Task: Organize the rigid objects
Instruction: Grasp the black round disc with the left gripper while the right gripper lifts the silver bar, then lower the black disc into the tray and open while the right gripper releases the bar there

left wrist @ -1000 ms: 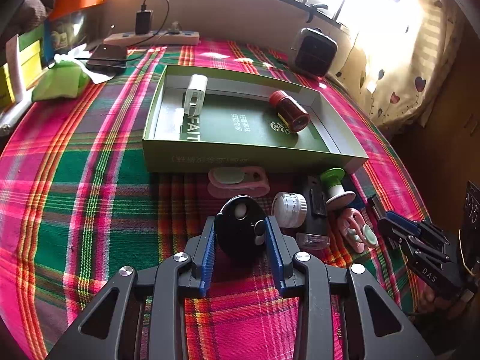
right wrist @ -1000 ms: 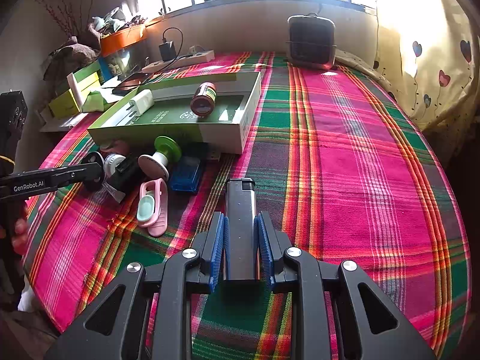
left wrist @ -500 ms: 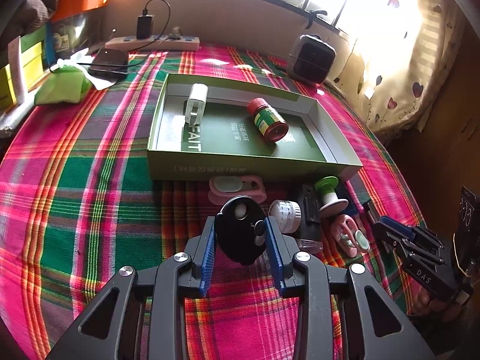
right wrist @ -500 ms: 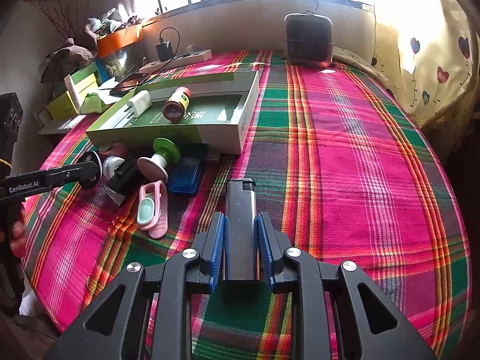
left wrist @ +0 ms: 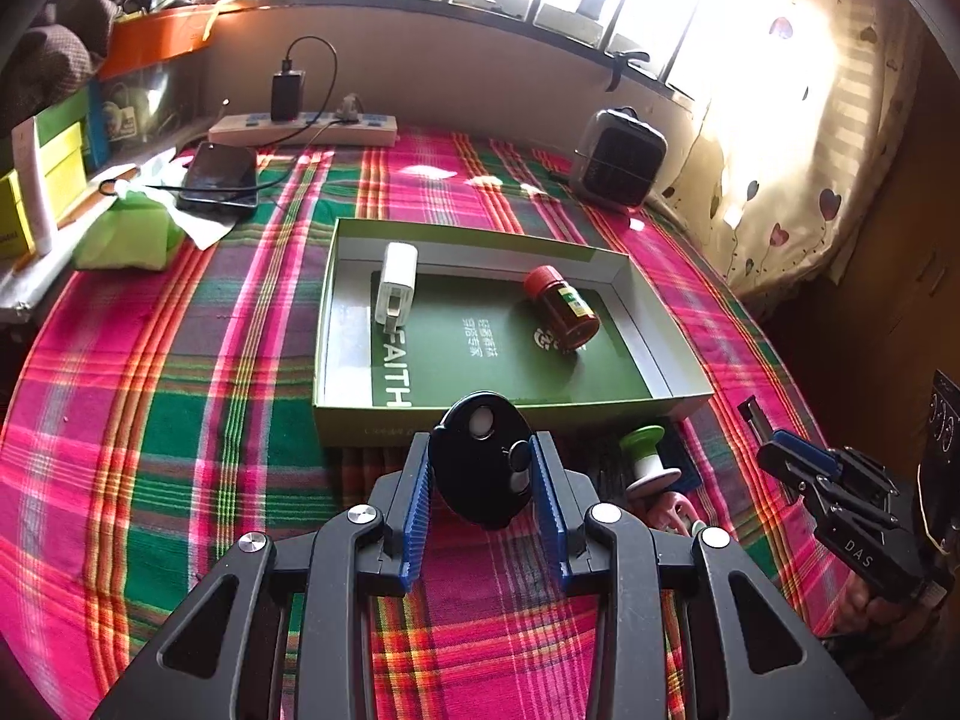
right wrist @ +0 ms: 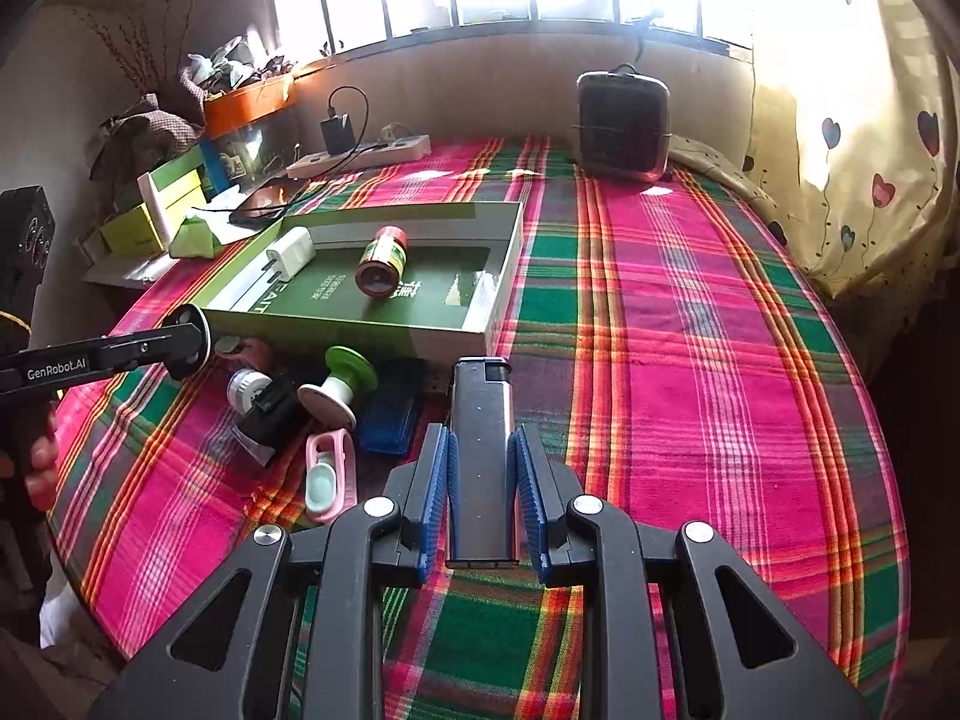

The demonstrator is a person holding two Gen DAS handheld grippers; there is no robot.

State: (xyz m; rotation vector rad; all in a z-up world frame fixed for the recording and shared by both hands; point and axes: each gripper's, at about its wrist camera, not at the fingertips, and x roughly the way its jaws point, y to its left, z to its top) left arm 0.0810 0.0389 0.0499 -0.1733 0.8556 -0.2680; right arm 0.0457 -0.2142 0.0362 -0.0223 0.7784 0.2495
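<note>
Jaws of the left gripper [left wrist: 483, 483] are clamped on a black oval key fob [left wrist: 483, 459], held in the air just before the near wall of the green box [left wrist: 336, 420]. It looks light, hard and smooth, pinched across its flat sides low on the body, so it could pivot or slip. Inside the box lie a white charger [left wrist: 396, 282] and a red-capped bottle [left wrist: 561, 307], round and likely to roll.

From the right wrist, the right gripper [right wrist: 483, 480] is closed on a dark lighter [right wrist: 482, 450], gripped along its long flat sides, a firm hold. Other small items lie beside the box.
</note>
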